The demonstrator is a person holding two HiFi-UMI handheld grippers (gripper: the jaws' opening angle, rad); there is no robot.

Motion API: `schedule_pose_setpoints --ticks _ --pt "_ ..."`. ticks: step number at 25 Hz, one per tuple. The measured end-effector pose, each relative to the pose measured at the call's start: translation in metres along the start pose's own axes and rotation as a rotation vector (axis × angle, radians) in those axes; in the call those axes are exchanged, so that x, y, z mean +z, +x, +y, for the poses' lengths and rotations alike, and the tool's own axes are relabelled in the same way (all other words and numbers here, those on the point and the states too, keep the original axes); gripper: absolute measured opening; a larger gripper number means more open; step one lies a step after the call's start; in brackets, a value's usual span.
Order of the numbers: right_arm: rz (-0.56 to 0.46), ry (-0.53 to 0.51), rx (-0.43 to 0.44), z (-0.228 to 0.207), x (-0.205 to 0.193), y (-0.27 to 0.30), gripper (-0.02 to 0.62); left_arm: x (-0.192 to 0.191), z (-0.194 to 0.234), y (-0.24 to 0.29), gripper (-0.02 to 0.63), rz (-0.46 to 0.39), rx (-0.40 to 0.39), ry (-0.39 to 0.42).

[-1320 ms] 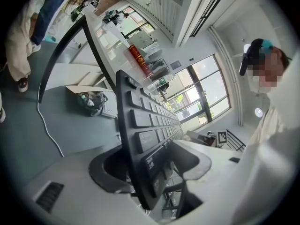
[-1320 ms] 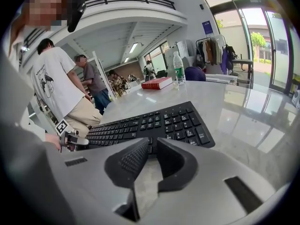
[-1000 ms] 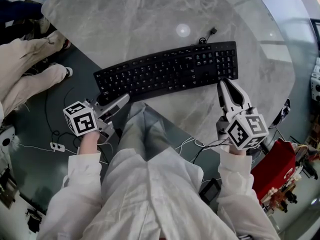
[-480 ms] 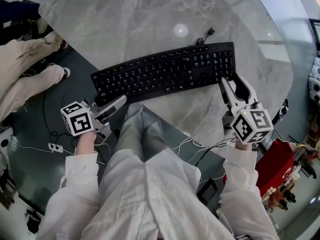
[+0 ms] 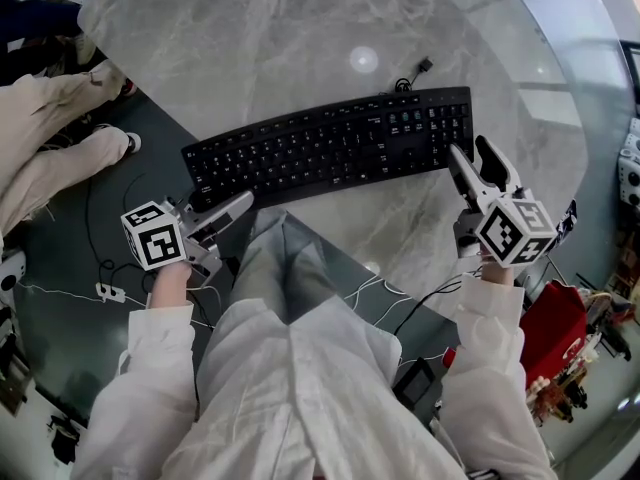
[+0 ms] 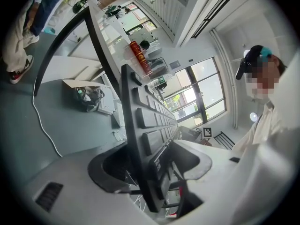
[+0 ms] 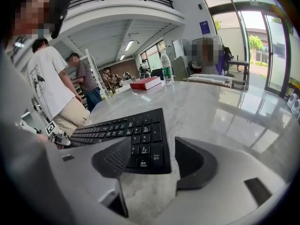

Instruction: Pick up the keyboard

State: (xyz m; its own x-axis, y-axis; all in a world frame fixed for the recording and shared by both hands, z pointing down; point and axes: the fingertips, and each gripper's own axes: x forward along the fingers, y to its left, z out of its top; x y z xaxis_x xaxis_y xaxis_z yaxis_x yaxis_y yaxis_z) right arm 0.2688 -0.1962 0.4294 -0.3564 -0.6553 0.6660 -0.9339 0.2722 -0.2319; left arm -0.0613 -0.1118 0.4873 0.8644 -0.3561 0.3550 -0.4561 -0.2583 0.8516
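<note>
Keyboard (image 5: 330, 148), black plastic, full-size: "Enter" key (image 7: 156, 159) legible between jaws of right gripper (image 5: 478, 160), wide, just been opening. Left gripper (image 5: 225, 208) straddles its left end, jaws wide, probably not pressing.

Marble table (image 5: 300, 28), red book (image 7: 146, 83), water bottle (image 7: 165, 69)

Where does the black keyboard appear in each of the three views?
Head view: the keyboard lies slanted across the middle.
Left gripper view: edge-on, rising from bottom centre.
Right gripper view: lower centre-left, number pad nearest.
Shared landmark: the grey marble table under it.
</note>
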Motion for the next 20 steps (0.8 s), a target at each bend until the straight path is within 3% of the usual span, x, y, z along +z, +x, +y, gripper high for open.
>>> schedule_pose_setpoints --ticks 8,20 --pt "-0.02 0.037 0.043 -0.004 0.0 0.01 0.278 0.0 0.0 0.001 0.287 0.009 -0.018 0.001" --pt "0.043 0.078 0.239 0.012 -0.009 0.017 0.285 -0.001 0.001 0.002 0.296 0.017 -0.025 -0.009"
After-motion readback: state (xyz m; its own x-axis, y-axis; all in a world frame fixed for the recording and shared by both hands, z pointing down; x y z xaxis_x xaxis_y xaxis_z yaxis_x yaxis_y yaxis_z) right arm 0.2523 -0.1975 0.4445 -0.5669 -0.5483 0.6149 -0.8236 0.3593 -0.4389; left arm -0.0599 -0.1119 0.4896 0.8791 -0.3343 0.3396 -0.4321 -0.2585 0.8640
